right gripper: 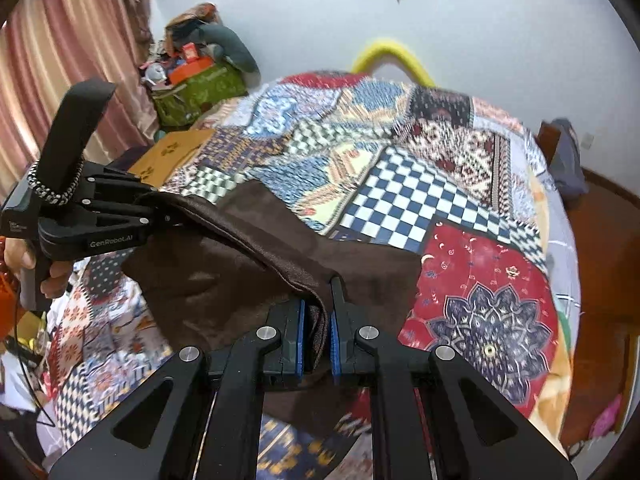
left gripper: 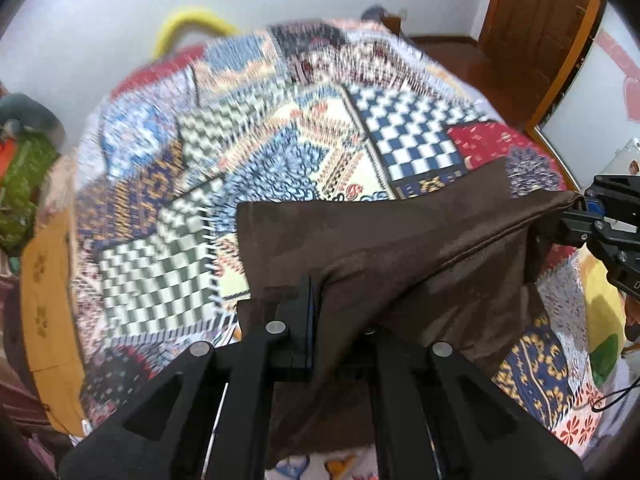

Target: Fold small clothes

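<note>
A plain dark-brown garment (right gripper: 248,280), soft and matte, hangs stretched over the patchwork bedspread (right gripper: 420,200), its folded edge clamped in the left claw (right gripper: 170,216) and right claw (right gripper: 318,324).

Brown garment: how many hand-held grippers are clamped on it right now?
2. The left hand-held gripper pinches one end of the brown garment's raised edge; the right hand-held gripper pinches the other end, over the patchwork bedspread. None seems hidden.
</note>
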Motion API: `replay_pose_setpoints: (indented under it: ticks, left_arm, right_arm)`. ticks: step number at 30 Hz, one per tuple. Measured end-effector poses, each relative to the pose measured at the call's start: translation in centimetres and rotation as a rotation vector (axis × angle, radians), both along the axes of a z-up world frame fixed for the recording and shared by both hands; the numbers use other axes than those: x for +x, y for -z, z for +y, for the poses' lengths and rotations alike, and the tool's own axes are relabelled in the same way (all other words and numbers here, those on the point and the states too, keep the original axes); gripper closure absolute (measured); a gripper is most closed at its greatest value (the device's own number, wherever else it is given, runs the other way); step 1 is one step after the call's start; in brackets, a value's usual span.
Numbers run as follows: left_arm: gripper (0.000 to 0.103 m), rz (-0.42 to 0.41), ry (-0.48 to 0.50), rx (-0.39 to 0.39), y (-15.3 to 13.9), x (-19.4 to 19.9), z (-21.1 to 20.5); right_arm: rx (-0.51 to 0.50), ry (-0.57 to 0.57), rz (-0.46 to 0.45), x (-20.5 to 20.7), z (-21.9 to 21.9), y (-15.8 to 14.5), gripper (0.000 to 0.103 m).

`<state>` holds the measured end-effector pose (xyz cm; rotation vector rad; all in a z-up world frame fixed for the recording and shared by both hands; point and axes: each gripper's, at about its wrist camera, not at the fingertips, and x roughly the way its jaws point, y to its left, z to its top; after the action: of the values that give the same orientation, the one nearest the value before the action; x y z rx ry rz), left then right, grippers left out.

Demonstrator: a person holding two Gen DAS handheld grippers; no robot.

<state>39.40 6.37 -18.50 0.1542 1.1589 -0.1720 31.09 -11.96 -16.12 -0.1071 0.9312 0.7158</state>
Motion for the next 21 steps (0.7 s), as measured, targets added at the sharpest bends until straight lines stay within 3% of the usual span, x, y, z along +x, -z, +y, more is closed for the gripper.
replay_pose_setpoints:
  ticks: [3, 6, 8, 11, 14, 17, 21]
  left_arm:
    - [0.097, 0.039, 0.009, -0.001, 1.9, 2.3, 0.4]
    - [0.084, 0.051, 0.015, -0.001, 2.7, 3.8, 0.8]
    - [0.065, 0.024, 0.005, 0.003, 2.4, 4.4, 1.2]
    - [0.052, -0.052, -0.021, 0.005, 1.0, 4.6, 2.2]
    - [0.043, -0.109, -0.082, -0.02, -0.5, 4.3, 3.7]
    - [0.041, -0.103, -0.115, -0.087, -1.0, 3.0, 5.3]
    - [0.042, -0.053, -0.125, -0.099, 0.2, 1.0, 6.0]
  right_arm:
    - [-0.003, 0.001, 0.045, 2.0, 0.3, 1.4, 0.094]
    - [0.007, 0.002, 0.061, 3.3, 0.3, 1.9, 0.09]
    - [0.019, 0.012, 0.065, 3.9, 0.1, 1.8, 0.09]
    - [0.03, 0.038, 0.041, 4.3, -0.2, 1.4, 0.087]
    - [0.032, 0.089, 0.001, 4.4, -0.8, 0.8, 0.077]
    - [0.04, 0.114, -0.025, 3.9, -1.5, 0.2, 0.066]
    - [0.035, 0.109, -0.037, 2.4, -2.0, 0.3, 0.06]
